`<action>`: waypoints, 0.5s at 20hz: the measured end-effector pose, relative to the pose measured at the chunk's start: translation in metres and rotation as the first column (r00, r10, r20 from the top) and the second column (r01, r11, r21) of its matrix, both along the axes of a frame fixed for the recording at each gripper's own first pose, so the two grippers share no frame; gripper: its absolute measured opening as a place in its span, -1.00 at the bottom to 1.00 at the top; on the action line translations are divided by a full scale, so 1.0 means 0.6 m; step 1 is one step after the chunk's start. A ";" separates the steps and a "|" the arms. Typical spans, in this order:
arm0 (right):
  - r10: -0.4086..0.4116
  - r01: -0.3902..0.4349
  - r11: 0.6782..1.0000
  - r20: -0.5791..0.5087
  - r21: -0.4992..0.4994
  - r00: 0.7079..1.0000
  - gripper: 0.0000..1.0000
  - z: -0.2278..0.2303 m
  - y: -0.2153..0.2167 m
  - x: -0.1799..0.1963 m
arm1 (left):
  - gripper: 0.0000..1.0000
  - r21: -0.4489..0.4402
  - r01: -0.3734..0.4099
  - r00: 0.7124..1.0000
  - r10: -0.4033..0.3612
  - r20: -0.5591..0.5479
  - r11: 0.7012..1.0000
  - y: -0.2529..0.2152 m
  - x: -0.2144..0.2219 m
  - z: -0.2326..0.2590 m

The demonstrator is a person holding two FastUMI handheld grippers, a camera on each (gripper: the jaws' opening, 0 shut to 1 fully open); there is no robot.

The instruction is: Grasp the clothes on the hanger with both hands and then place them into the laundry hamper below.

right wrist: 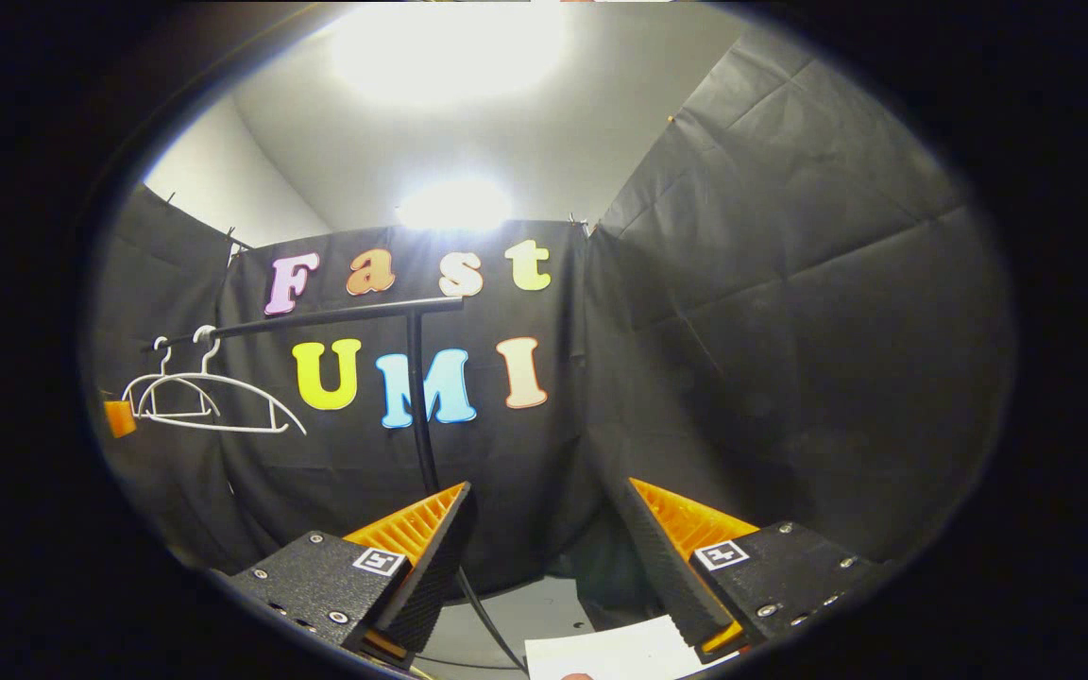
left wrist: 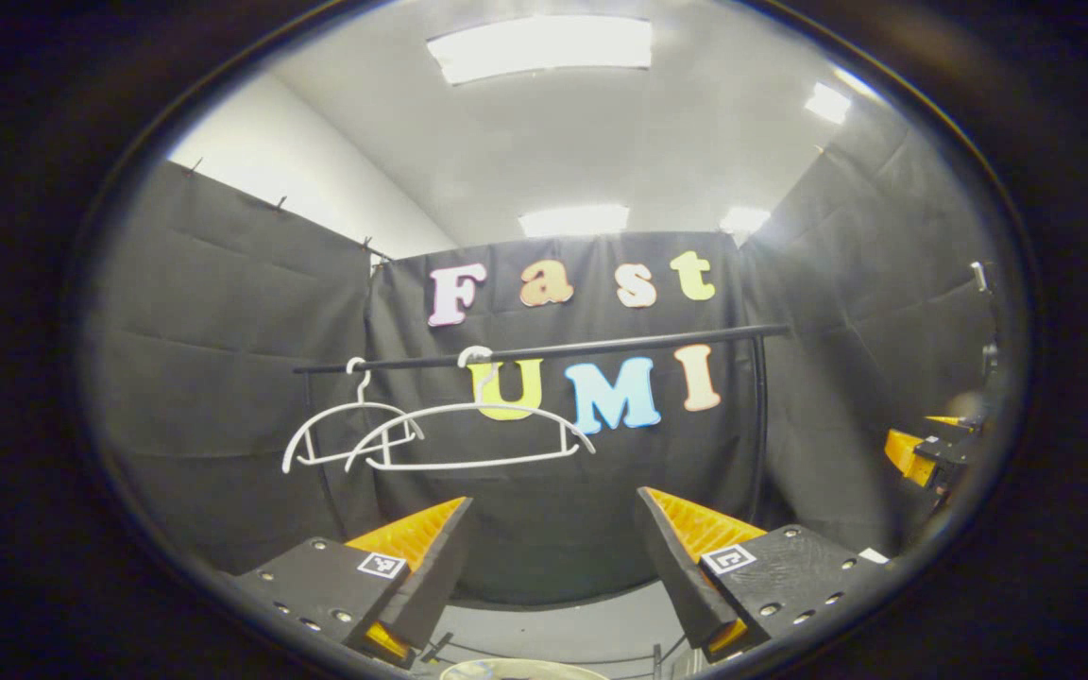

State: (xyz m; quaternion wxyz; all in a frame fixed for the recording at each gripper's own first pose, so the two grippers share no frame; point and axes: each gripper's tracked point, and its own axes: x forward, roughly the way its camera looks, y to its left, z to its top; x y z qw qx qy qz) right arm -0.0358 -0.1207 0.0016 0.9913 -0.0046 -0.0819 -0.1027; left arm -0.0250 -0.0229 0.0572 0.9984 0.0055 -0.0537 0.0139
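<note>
My left gripper [left wrist: 553, 557] carries two wedge-shaped jaws, each ribbed on its inner face and backed by a flat, dark, matte block. Round screw heads dot the top of each block, and a small square black-and-white marker [left wrist: 727, 559] sits on the inner corner of each one. My right gripper [right wrist: 552, 552] is built the same way: ribbed wedges, grainy dark blocks, shiny screws along the edges, and a square marker [right wrist: 380, 561] on each side. In the left gripper view, that other gripper appears at the far right edge as a blocky shape.
</note>
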 end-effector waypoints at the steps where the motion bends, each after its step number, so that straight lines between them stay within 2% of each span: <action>1: -0.013 0.013 1.000 0.003 -0.007 1.000 0.82 0.002 -0.002 -0.010 | 1.00 -0.039 0.008 1.000 -0.007 0.016 0.999 0.011 -0.003 -0.005; 2: -0.032 0.032 0.999 0.004 -0.015 0.999 0.91 -0.001 -0.005 -0.018 | 1.00 -0.078 0.013 1.000 -0.010 0.030 0.997 0.025 -0.005 -0.008; 4: -0.044 0.044 0.999 0.002 -0.030 0.999 0.91 -0.018 -0.002 -0.039 | 1.00 -0.132 0.013 0.999 -0.009 0.033 0.991 0.062 -0.007 -0.032; 10: -0.020 0.020 0.999 -0.006 -0.026 1.000 0.90 -0.035 0.031 -0.056 | 0.97 -0.142 -0.001 0.998 0.011 0.068 0.990 0.142 -0.039 -0.066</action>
